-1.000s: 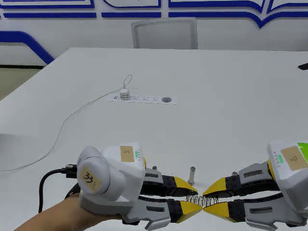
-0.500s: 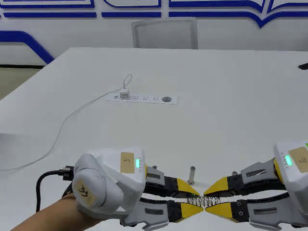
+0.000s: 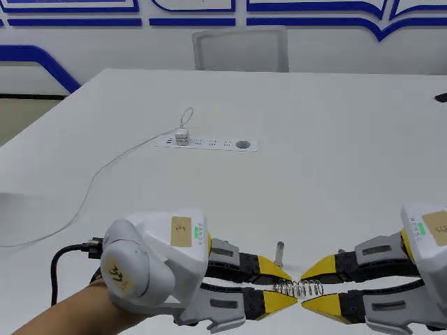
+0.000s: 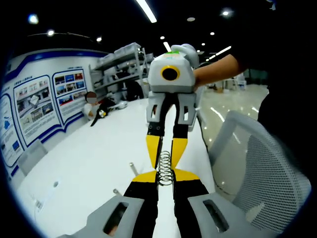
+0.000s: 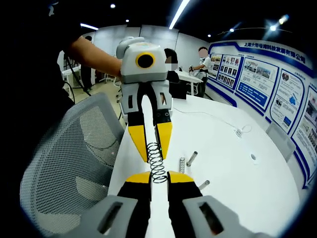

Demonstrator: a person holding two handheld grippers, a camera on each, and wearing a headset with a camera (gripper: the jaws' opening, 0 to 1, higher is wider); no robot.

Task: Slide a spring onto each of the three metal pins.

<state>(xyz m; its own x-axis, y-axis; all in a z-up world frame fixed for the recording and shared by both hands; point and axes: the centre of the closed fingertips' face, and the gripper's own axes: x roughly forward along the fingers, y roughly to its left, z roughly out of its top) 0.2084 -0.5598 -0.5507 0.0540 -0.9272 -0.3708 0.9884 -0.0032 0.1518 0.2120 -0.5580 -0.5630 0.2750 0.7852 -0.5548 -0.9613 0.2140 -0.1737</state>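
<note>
one spring held at both ends, pins waiting behind

nearest to the person, the left claw [image 3: 283, 286] and the right claw [image 3: 314, 287] point at each other, tip to tip, low over the white tabletop [image 3: 335, 174]. between them lies a thin coiled metal spring [image 3: 298, 287], horizontal and in the air. as far as i can judge, each claw is clenched on one end of it. in the left gripper view the spring's near end sits pinched between that claw's yellow tips.

just behind the spring stands a short upright metal pin [image 3: 279, 252]. the right gripper view shows a second metal pin [image 5: 204, 184] near it and a small spare spring [image 5: 182, 164] standing on the tabletop between them.

farther away lies a white power strip [image 3: 209, 144] with a thin white cable [image 3: 105, 174], and at the far edge there is a grey chair [image 3: 239, 49].

the danger i see is in the double hold. if the claws pull apart, the coils may stretch for good. if one end slips out, the spring can jump away. the spring is also lying across while the pin is upright, so it must be turned, and a tip coming too low could knock the pin.
</note>
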